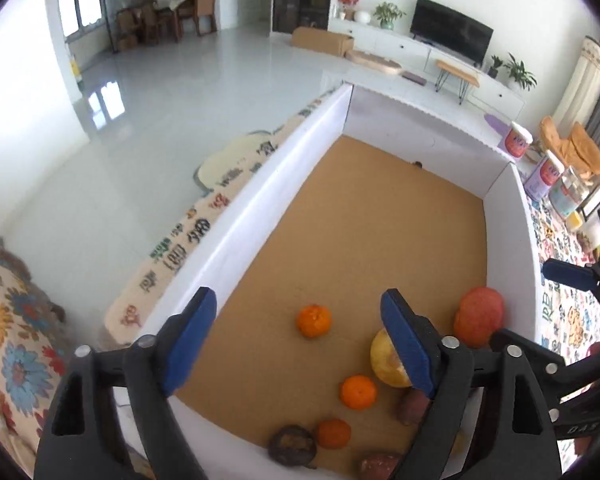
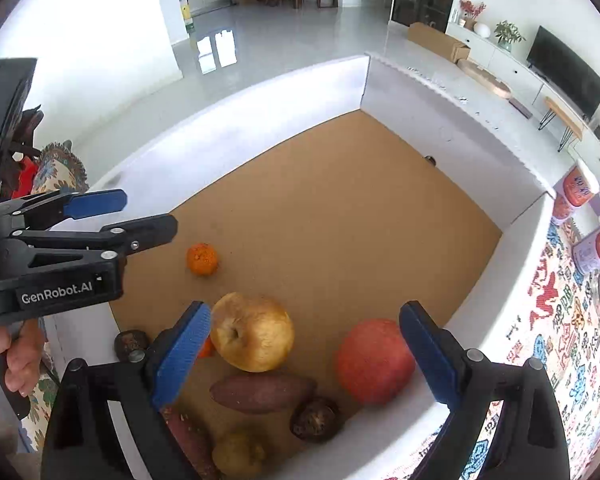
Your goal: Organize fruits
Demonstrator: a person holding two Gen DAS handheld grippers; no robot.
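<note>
Right gripper (image 2: 304, 354) spread wide, pinching nothing, poised over white-walled box (image 2: 260, 120); left gripper (image 1: 298, 342) likewise spread and empty, tilted down into same box. Inside on cork floor, largest first: red apple (image 2: 374, 362) against right wall, yellow apple (image 2: 252, 332), sweet potato (image 2: 262, 392), tangerine (image 2: 202, 259) apart. Fruit crowded at near edge, probably within easy reach; far half open for sorting.

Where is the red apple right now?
In the right wrist view, the red apple lies inside the white box, against its right wall, beside the yellow apple.
</note>
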